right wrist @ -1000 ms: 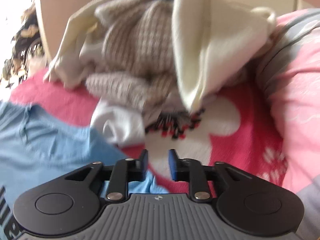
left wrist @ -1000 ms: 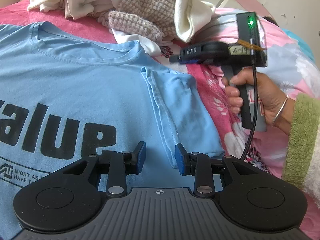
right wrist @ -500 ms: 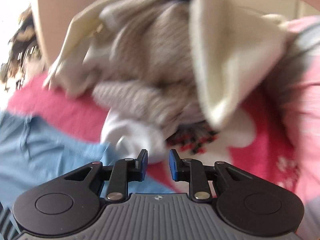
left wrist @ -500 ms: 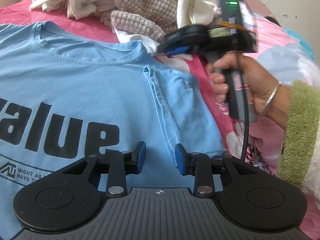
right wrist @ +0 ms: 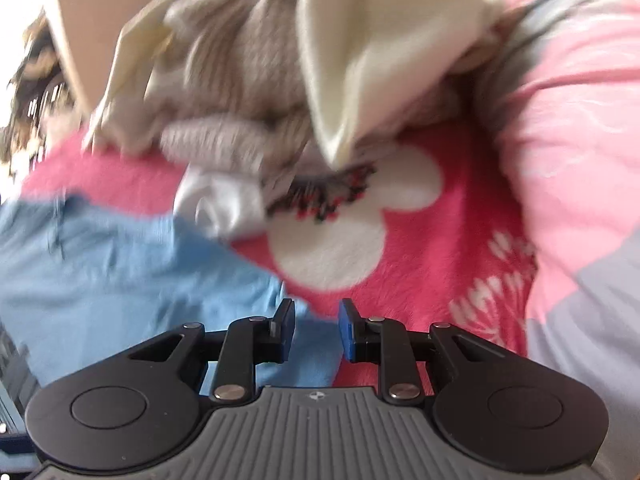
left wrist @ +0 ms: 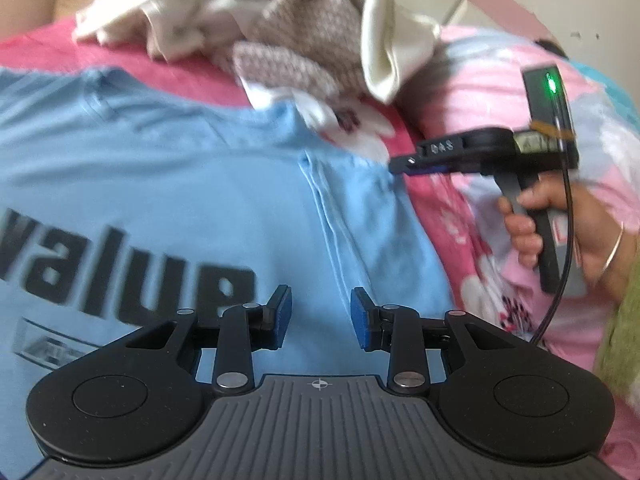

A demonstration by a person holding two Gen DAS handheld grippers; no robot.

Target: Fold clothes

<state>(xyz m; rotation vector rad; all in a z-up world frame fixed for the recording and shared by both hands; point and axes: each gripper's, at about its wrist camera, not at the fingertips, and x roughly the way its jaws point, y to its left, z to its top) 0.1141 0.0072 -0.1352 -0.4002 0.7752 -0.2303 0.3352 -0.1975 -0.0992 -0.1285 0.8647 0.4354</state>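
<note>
My bed's pink floral blanket (left wrist: 448,216) carries the light-blue T-shirt (left wrist: 168,184) spread flat, with a heap of unfolded clothes (left wrist: 296,36) behind its collar.

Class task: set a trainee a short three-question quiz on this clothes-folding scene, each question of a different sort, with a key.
1. True or false: the blue T-shirt lies spread flat on the pink blanket.
2. What sits beyond the shirt's collar? A) a heap of unfolded clothes B) a laundry basket C) a pillow stack
3. Fill in: between the left claw pads there is ____.

Key: 1 true; 2 A; 3 nothing gripped, an open gap.
</note>
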